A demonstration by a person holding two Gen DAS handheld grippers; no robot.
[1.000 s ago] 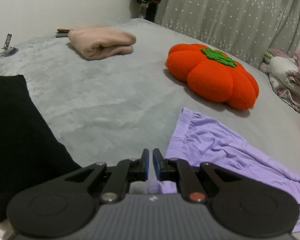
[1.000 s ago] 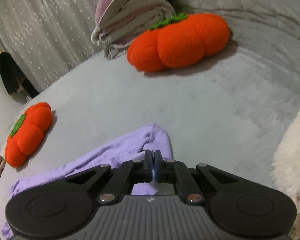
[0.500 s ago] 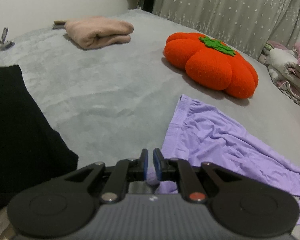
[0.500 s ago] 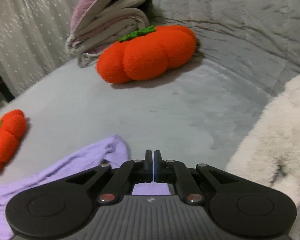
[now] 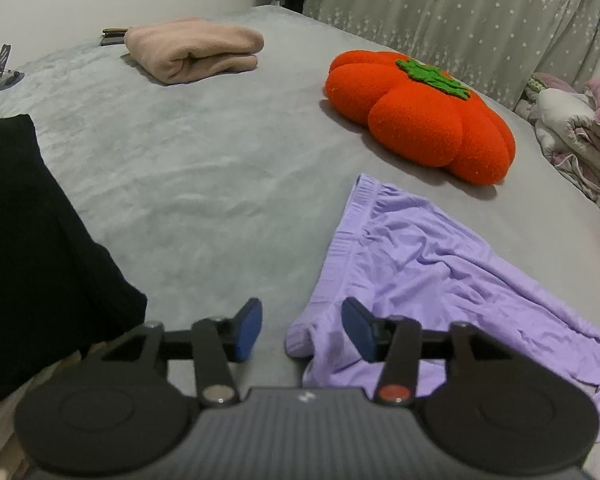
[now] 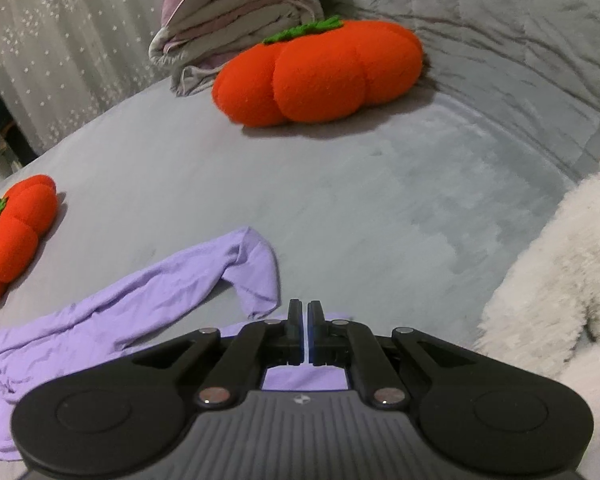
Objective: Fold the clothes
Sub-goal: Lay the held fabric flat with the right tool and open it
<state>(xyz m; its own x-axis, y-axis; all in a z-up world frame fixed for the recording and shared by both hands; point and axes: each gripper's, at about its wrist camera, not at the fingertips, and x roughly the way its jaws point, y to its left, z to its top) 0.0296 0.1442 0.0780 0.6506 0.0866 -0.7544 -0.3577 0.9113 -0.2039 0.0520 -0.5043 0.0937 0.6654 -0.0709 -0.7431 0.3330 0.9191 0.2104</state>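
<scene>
A crumpled purple garment [image 5: 420,256] lies spread on the grey bed cover [image 5: 220,168]. Its ribbed waistband corner rests just in front of my left gripper [image 5: 302,314], which is open; the corner lies between the blue pads without being pinched. In the right wrist view the purple garment [image 6: 140,304] stretches off to the left, with one leg end curled over near the fingers. My right gripper [image 6: 304,310] is shut, with a strip of purple cloth running under and between its pads.
An orange pumpkin cushion [image 5: 420,116] sits beyond the garment, and another pumpkin cushion [image 6: 320,76] lies further along the bed. A folded beige garment [image 5: 196,54] is at the far left, a black garment [image 5: 28,240] at near left, piled bedding [image 6: 236,8] behind, white fluffy fabric [image 6: 560,280] at right.
My left gripper has opened and let go of the waistband corner, which now lies on the bed. The right gripper stays shut and has shifted with the leg end.
</scene>
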